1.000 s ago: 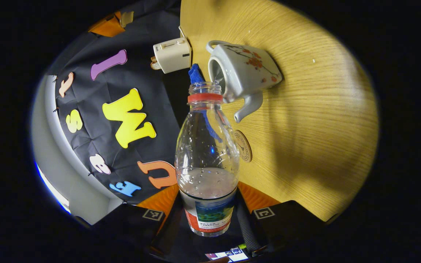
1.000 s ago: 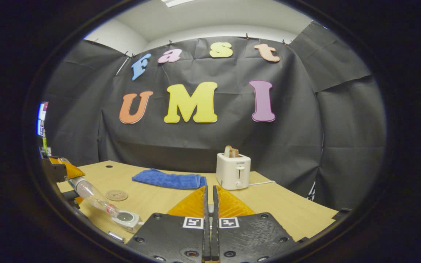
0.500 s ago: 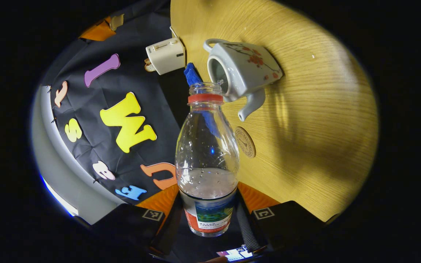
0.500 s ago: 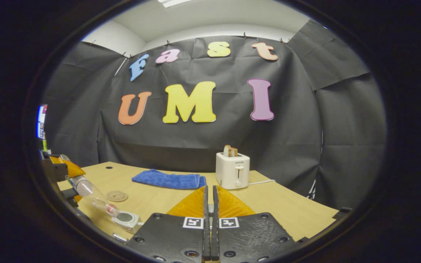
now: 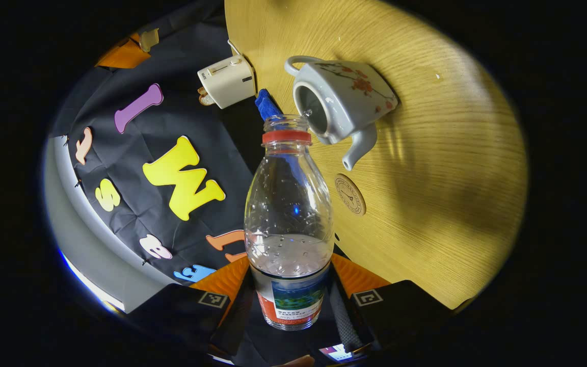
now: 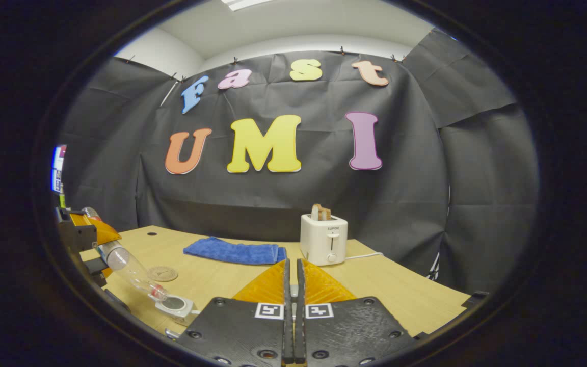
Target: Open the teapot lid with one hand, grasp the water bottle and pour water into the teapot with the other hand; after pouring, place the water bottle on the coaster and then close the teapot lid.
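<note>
Because I need the water to fall into the lidless white ceramic teapot with red flowers (image 5: 342, 104), I tilt the clear plastic bottle with the red neck ring (image 5: 288, 214) so its mouth hangs over the opening. My left gripper (image 5: 289, 285) clamps both fingers on the bottle's labelled base. My right gripper (image 6: 292, 278) is pinched almost closed well above the table; what it holds, I cannot tell.

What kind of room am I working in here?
Likely a staged recording booth, not a real kitchen: black cloth wall behind a wooden table, set with a toaster, blue towel, coaster and teapot.
</note>
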Action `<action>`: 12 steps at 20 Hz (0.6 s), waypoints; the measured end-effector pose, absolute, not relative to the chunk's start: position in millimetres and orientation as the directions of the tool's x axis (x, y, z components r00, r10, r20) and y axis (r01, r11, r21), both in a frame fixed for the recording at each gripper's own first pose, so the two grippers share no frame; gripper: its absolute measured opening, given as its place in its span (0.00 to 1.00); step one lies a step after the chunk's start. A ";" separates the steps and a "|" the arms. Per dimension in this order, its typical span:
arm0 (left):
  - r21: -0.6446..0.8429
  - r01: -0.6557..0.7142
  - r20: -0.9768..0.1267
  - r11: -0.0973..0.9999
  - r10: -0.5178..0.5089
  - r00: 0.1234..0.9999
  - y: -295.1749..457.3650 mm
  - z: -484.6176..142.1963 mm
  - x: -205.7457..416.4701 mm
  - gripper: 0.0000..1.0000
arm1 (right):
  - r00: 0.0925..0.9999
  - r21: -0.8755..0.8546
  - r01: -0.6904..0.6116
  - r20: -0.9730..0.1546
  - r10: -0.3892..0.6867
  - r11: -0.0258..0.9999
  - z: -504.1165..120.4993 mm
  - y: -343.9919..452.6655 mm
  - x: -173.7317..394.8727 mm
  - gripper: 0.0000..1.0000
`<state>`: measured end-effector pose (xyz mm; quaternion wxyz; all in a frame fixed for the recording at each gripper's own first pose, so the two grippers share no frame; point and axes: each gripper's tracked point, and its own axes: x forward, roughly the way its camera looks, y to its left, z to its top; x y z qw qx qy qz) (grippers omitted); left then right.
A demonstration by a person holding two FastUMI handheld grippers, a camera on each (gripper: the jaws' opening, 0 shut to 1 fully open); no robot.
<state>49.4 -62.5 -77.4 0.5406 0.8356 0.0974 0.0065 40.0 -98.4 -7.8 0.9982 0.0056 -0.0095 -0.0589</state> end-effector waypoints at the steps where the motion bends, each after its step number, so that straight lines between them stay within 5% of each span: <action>1: 0.903 0.155 -0.094 -0.402 0.167 0.982 -63.1 -76.7 49.9 0.79 | 0.993 0.017 0.118 0.019 -0.119 0.993 -7.2 -98.5 39.7 0.01; 12: 0.888 0.145 -0.076 -0.436 0.173 0.982 -66.2 -73.3 49.2 0.75 | 0.993 0.025 0.120 0.013 -0.120 0.992 -7.3 -102.9 40.7 0.01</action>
